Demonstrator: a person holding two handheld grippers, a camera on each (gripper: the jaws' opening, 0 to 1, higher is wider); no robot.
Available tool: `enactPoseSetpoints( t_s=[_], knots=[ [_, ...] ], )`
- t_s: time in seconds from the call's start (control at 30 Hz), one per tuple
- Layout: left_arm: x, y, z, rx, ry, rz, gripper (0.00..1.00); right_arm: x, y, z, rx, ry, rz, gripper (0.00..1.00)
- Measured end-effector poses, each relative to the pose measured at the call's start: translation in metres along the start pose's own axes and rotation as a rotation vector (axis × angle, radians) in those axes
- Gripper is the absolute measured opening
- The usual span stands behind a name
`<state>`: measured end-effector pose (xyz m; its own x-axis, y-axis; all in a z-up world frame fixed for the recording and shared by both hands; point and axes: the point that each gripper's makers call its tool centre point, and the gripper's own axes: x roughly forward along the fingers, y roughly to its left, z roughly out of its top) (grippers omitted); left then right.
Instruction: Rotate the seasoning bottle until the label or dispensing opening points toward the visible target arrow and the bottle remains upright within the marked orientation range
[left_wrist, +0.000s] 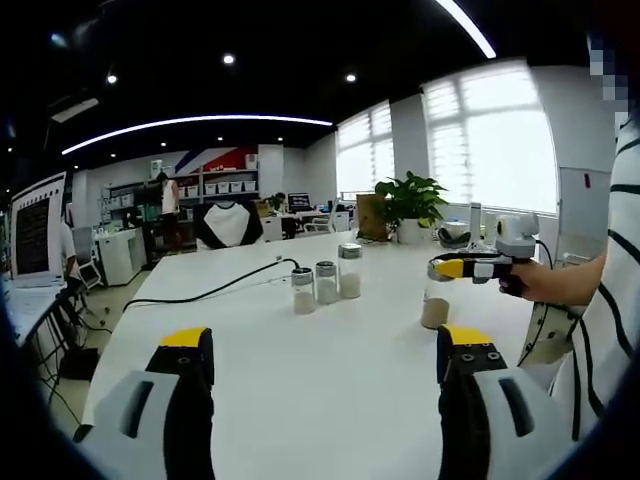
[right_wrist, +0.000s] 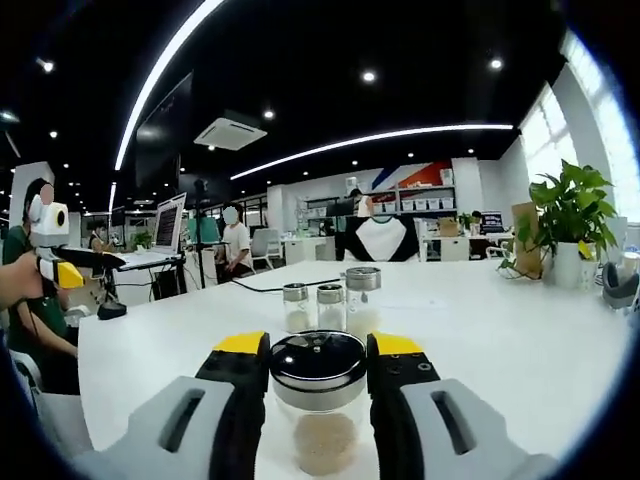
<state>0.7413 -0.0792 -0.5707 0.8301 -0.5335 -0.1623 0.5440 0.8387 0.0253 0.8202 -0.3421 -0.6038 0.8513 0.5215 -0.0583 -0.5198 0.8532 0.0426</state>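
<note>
In the right gripper view, the right gripper has its two yellow-tipped fingers set on either side of the seasoning bottle, a clear glass jar with a dark, shiny lid and pale powder in its bottom. The fingers press against the lid's left and right edges, so the jar is grasped at the top. It stands upright on the white counter, at the near edge. Farther off on the counter stand three small jars with metal lids, close together in a row, and a black cable runs behind them to the left. A potted plant stands at the far right. At the far left the left gripper comes into sight in a person's hand.

In the left gripper view, the left gripper has its fingers spread wide, well apart, with bare counter between them; they hold and touch nothing. Beyond them, to the right, the right gripper sits over the seasoning bottle, held by a person's hand in a striped sleeve. The three small jars stand to the left of it, farther back, with the black cable trailing left. The potted plant stands at the counter's far end.
</note>
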Motion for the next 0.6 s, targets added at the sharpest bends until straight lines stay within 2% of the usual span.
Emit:
enactPoseSetpoints(
  t_s=[0.37,0.6],
  knots=[
    [0.0025,-0.0022,0.0029,0.007,-0.003,-0.013,0.97,-0.0009,0.0025,-0.0005,-0.015,0.018,0.146,0.37],
    [0.0039,-0.0041,0.0063,0.018,-0.007,-0.024,0.98,-0.0001,0.0029,-0.0002,-0.019,0.016,0.209,0.37]
  ],
)
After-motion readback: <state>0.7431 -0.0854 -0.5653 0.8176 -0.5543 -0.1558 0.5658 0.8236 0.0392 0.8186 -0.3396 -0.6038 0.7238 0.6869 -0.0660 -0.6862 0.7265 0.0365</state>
